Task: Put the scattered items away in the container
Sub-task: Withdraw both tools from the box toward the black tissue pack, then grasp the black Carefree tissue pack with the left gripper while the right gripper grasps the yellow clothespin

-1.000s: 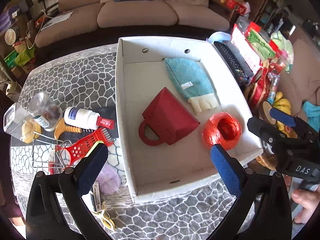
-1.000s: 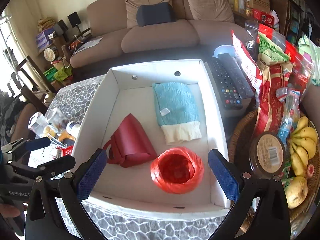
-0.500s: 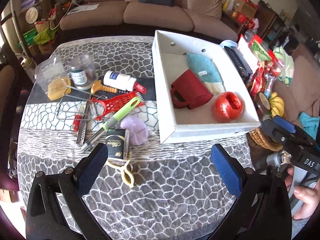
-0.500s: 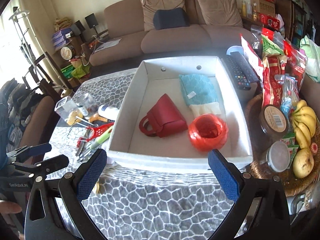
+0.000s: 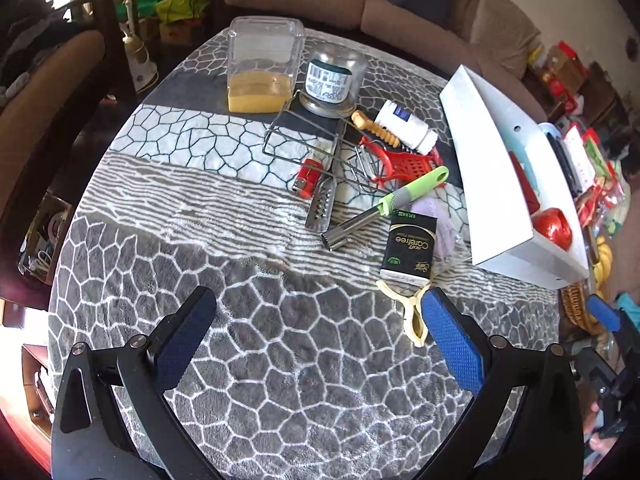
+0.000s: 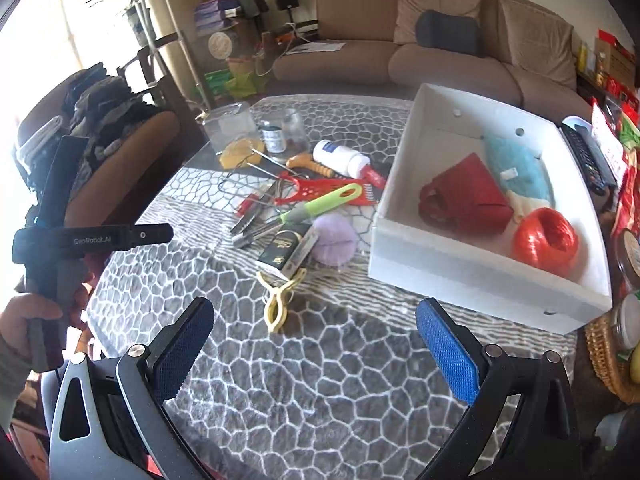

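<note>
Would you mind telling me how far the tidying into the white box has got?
Done: the white box holds a red pouch, a blue mitt and a red twine ball. In hand: nothing; the left gripper and right gripper are open above the tablecloth. Left: the yellow clip, black packet, purple puff, green-handled tool, red grater, white bottle and more.

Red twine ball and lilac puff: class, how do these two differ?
The red twine ball lies inside the white box; the lilac puff sits outside on the cloth. The twine ball is glossy red, the puff pale and matte. Both are roundish.
</note>
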The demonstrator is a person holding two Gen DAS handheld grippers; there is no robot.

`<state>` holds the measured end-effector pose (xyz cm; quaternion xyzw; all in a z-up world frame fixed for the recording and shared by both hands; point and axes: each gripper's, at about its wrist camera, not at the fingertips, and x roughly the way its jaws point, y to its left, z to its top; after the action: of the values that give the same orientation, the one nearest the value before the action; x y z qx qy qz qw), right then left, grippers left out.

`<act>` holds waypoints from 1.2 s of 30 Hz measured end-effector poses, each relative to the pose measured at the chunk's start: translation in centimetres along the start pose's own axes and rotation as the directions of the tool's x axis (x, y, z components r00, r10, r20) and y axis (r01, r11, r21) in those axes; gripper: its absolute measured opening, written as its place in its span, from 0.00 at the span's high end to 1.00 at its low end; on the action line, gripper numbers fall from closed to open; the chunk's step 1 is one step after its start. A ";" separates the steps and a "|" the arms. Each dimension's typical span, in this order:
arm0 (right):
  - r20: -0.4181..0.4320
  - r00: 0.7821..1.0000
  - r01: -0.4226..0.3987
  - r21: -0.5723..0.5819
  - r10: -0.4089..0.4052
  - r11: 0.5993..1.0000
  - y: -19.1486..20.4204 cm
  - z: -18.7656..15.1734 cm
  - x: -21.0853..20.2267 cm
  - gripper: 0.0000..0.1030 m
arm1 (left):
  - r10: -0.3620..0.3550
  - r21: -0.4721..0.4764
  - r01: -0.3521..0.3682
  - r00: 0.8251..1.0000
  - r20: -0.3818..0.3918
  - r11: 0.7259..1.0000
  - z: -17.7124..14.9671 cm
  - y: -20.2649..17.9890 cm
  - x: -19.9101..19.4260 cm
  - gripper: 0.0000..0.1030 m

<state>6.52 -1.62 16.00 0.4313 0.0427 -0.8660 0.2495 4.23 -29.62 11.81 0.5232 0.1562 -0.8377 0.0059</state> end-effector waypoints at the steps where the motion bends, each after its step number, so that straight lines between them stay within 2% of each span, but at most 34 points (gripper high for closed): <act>1: 0.005 1.000 0.002 -0.016 -0.002 1.000 0.7 -0.2 0.7 0.00 | -0.011 -0.001 0.011 1.000 0.004 1.000 -0.1 0.0 0.4 0.00; 4: 0.015 1.000 0.020 -0.045 -0.019 0.999 1.9 -0.8 2.7 0.00 | -0.046 0.024 0.045 0.999 0.013 0.999 -0.6 -0.9 2.0 0.00; 8: 0.019 1.000 -0.009 -0.032 0.009 0.999 1.9 -2.0 4.9 0.00 | -0.088 0.082 0.089 0.996 -0.015 0.993 -0.8 -3.5 5.0 0.00; 15: -0.036 0.999 -0.028 -0.048 0.026 0.998 1.6 -3.4 7.2 0.00 | -0.026 0.243 0.032 0.999 -0.026 0.970 -0.2 -8.2 9.9 0.00; 21: -0.058 0.997 -0.049 -0.025 0.047 0.998 1.1 -3.8 8.0 0.00 | -0.020 0.192 0.032 0.998 -0.067 0.981 0.5 -8.3 13.1 0.01; 22: -0.065 0.997 -0.050 -0.019 0.049 0.999 1.0 -3.9 8.2 0.00 | -0.027 0.186 0.041 0.997 -0.075 0.982 0.6 -8.4 13.4 0.03; 23: -0.072 0.996 -0.053 -0.011 0.052 0.999 0.9 -3.9 8.4 0.00 | -0.025 0.183 0.039 0.997 -0.075 0.982 0.6 -8.5 13.6 0.18; 24: -0.079 0.996 -0.052 -0.006 0.051 0.999 0.8 -3.9 8.7 0.00 | -0.029 0.175 0.043 0.997 -0.078 0.984 0.5 -8.6 13.7 0.27; 26: -0.089 0.995 -0.051 0.001 0.051 0.999 0.8 -3.9 9.0 0.00 | -0.043 0.174 0.057 0.996 -0.080 0.983 0.4 -9.0 13.6 0.51; 28: -0.092 0.994 -0.052 0.009 0.053 0.999 0.7 -3.8 9.3 0.00 | -0.048 0.185 0.065 0.995 -0.090 0.981 0.4 -9.5 13.3 0.53; 31: -0.103 0.993 -0.052 0.017 0.053 0.999 0.6 -3.9 9.7 0.00 | -0.101 0.140 0.116 0.989 -0.111 0.983 0.5 -8.8 12.6 0.53; 36: -0.119 0.992 -0.050 0.007 0.050 0.999 1.1 -4.0 10.5 0.00 | -0.158 0.071 0.164 0.984 -0.079 0.984 1.7 -6.6 10.4 0.53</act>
<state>4.65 -5.58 5.61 0.4837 0.0447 -0.8322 0.2671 -3.15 -22.20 5.02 0.5390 0.1658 -0.8212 -0.0877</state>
